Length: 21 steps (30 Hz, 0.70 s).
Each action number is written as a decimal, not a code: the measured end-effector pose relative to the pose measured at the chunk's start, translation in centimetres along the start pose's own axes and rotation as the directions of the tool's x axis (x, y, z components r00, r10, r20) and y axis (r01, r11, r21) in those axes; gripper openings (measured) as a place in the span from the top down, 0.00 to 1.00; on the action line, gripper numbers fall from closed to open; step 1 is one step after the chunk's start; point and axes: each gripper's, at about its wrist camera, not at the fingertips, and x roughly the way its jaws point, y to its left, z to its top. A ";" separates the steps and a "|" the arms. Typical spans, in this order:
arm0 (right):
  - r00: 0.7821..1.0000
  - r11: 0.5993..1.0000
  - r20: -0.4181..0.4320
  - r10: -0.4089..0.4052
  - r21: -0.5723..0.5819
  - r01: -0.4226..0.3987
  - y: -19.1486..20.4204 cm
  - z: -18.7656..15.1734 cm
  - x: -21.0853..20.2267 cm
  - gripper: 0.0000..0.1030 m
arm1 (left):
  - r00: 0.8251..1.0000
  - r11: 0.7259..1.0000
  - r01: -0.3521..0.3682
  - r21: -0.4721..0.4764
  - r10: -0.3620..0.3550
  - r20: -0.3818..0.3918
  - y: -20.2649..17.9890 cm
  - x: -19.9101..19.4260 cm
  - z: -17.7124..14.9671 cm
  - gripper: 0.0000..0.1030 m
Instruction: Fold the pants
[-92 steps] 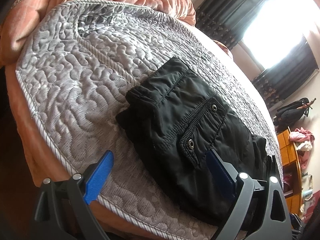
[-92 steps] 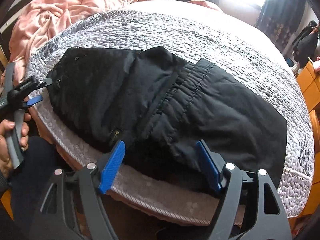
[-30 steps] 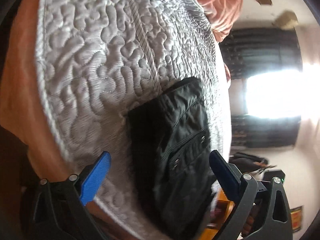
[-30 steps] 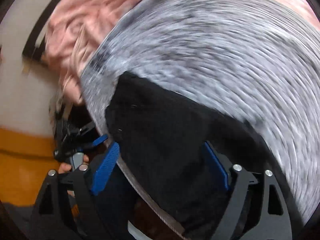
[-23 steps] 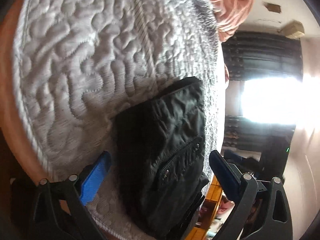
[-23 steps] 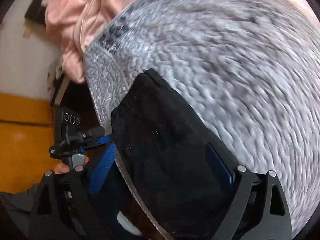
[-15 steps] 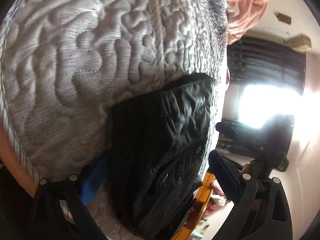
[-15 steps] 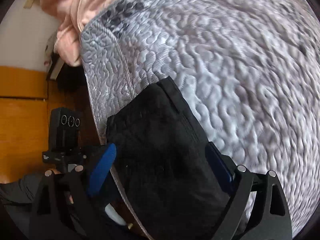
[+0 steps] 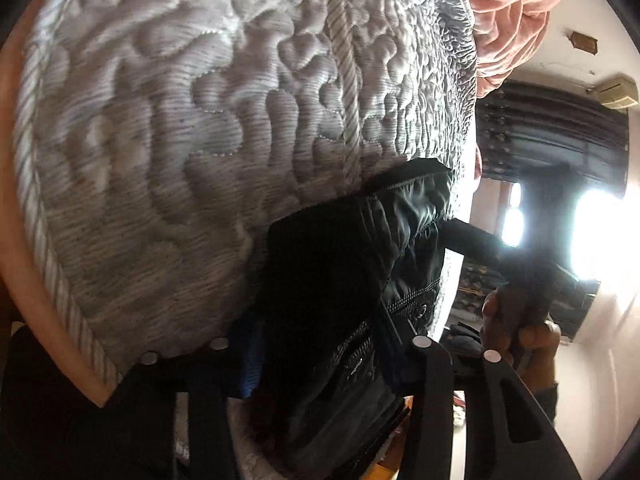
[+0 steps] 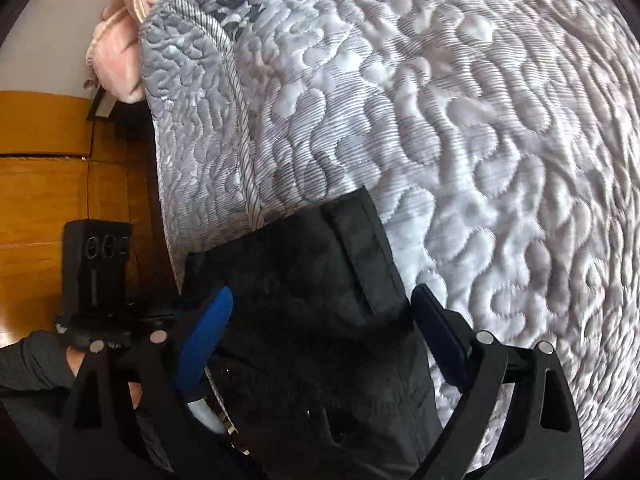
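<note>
- Left wrist view: black pants are seen bunched at the near edge of the bed, on a grey quilt.
- Left claw is clenched on the pants; the fabric fills the gap, with the blue pad pressed against its left side and the other finger against its right.
- A stitched pocket flap with a snap lies just beside the right finger.
- A pink blanket is heaped at the far side of the quilt.
- The right hand is visible past the pants, gripping its dark tool, against a bright window and dark curtains.
- Right wrist view: right claw is spread wide, astride the folded pants; blue pads stand at either side of the cloth, and whether they touch it cannot be told.
- The pants' hemmed edge lies on the quilt, beside its corded seam.
- The left hand's tool is seen at the left, over a wooden floor.
</note>
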 end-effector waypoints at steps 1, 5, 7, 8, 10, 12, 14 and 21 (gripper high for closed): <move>1.000 1.000 -0.008 -0.002 -0.007 0.002 0.1 0.0 0.2 0.33 | 1.000 1.000 -0.007 0.009 0.007 0.007 -0.4 0.0 -0.2 0.63; 1.000 1.000 0.017 -0.025 -0.008 0.025 -0.2 -0.6 -0.7 0.64 | 0.999 0.998 -0.024 0.063 0.023 0.027 -1.8 -0.5 -0.5 0.70; 0.999 1.000 0.049 -0.006 -0.011 0.006 0.0 -1.5 -2.1 0.67 | 0.999 0.995 -0.030 0.092 0.026 0.040 -2.6 -0.9 -0.9 0.71; 0.998 1.000 0.058 -0.007 -0.014 0.008 0.3 -1.7 -2.5 0.69 | 0.999 0.994 -0.031 0.106 0.026 0.047 -3.2 -1.2 -1.2 0.71; 0.997 0.999 0.077 -0.019 -0.026 0.021 1.1 -2.3 -3.7 0.70 | 0.998 0.991 -0.033 0.128 0.026 0.056 -4.2 -1.4 -1.4 0.71; 0.995 0.999 0.096 -0.029 -0.033 0.032 1.9 -3.0 -5.0 0.70 | 0.997 0.986 -0.037 0.163 0.027 0.067 -5.5 -1.9 -2.0 0.71; 0.993 0.998 0.115 -0.038 -0.038 0.042 2.6 -3.8 -6.4 0.70 | 0.996 0.977 -0.044 0.206 0.028 0.079 -7.1 -2.6 -2.8 0.72; 0.977 0.995 0.195 -0.087 -0.033 0.095 5.2 -8.0 -12.1 0.70 | 0.994 0.938 -0.042 0.344 0.005 0.107 -13.0 -4.5 -5.8 0.72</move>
